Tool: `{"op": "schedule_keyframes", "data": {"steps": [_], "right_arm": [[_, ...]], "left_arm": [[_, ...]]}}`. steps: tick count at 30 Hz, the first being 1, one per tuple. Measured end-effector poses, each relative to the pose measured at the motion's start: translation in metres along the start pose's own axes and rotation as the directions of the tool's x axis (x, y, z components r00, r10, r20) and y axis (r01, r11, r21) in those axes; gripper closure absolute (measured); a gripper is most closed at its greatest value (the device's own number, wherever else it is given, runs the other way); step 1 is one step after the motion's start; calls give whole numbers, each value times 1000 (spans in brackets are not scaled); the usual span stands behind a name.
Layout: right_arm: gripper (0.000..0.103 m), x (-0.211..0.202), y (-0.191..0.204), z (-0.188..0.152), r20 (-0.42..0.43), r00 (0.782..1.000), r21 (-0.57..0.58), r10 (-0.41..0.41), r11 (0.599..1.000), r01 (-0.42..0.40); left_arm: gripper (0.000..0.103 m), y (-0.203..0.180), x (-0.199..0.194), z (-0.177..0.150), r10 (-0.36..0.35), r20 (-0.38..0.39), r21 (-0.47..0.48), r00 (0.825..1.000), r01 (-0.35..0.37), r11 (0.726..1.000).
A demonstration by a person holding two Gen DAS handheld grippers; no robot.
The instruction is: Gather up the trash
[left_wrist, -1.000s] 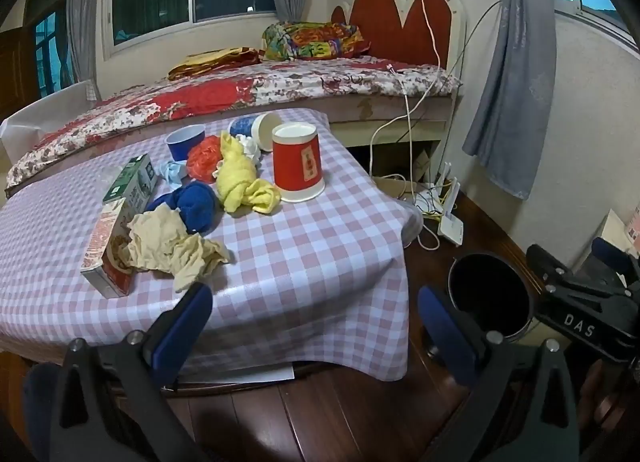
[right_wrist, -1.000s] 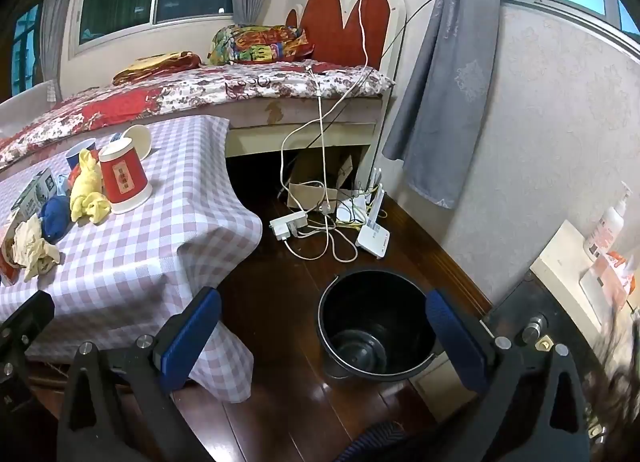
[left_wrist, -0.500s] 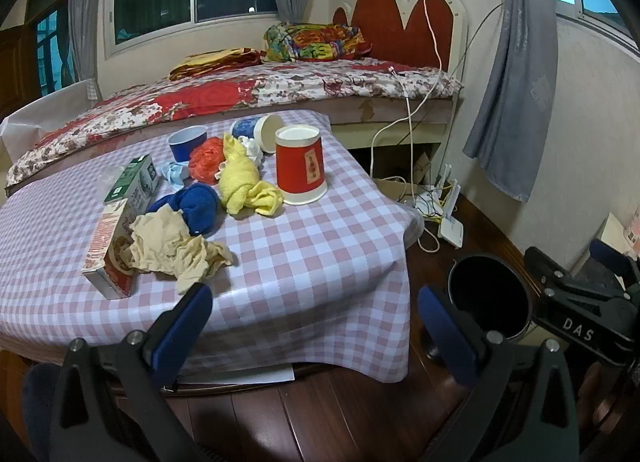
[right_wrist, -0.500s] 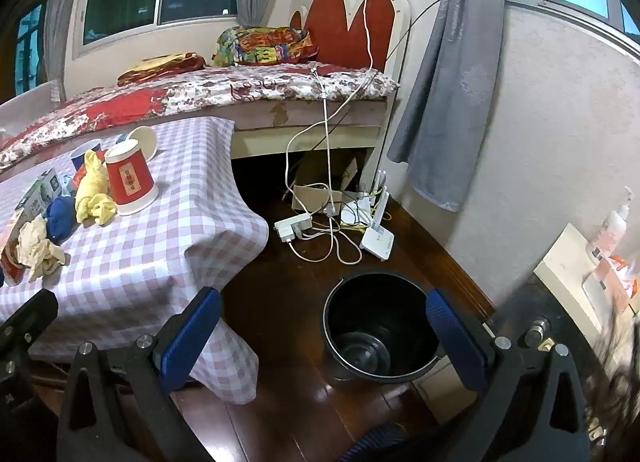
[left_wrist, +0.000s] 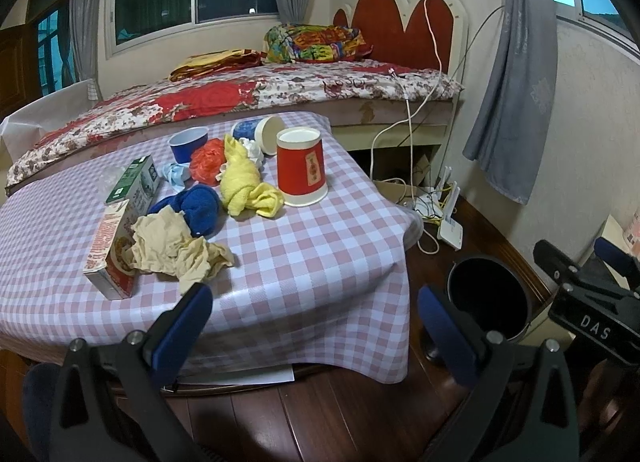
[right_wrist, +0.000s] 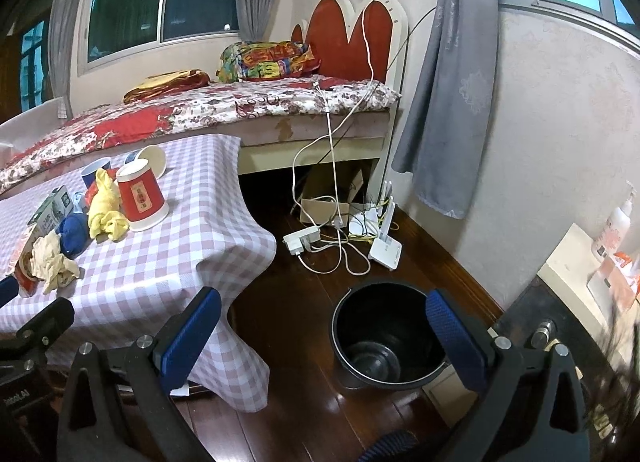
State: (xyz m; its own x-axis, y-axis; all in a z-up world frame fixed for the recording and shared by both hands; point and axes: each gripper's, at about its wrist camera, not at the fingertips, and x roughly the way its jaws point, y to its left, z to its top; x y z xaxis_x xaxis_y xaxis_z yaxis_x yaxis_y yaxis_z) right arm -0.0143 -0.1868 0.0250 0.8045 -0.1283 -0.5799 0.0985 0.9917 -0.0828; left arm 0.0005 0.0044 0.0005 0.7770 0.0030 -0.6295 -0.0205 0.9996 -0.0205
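Trash lies on the checked table [left_wrist: 304, 262]: a red paper cup [left_wrist: 301, 170] upside down, a yellow rag [left_wrist: 244, 184], a blue rag [left_wrist: 198, 208], a beige crumpled paper [left_wrist: 172, 248], a red carton [left_wrist: 110, 248], a green carton [left_wrist: 136, 184], a red wad [left_wrist: 208, 160] and two blue cups [left_wrist: 188, 144]. A black bin [right_wrist: 386, 336] stands on the floor to the table's right; it also shows in the left wrist view [left_wrist: 490, 298]. My left gripper [left_wrist: 312, 320] is open and empty before the table's near edge. My right gripper [right_wrist: 320, 324] is open and empty above the floor, near the bin.
A bed [left_wrist: 260, 90] with a red headboard stands behind the table. Cables, a power strip [right_wrist: 302, 240] and a white router [right_wrist: 384, 250] lie on the wooden floor beyond the bin. A grey curtain [right_wrist: 448, 102] hangs by the wall. A side table [right_wrist: 580, 274] stands at the right.
Both grippers have drifted slightly closer to the table and bin; both stay open and empty. Nothing on the table has moved.
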Motion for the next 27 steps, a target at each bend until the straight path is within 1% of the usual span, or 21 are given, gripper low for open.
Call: {"op": "schedule_keyframes", "data": {"steps": [27], "right_arm": [[0,-4,-6,1,16,1000,27,10,1000,-10]], "left_arm": [[0,-2,-3,-1,2,-5,-1,1000,-2,1000]]}}
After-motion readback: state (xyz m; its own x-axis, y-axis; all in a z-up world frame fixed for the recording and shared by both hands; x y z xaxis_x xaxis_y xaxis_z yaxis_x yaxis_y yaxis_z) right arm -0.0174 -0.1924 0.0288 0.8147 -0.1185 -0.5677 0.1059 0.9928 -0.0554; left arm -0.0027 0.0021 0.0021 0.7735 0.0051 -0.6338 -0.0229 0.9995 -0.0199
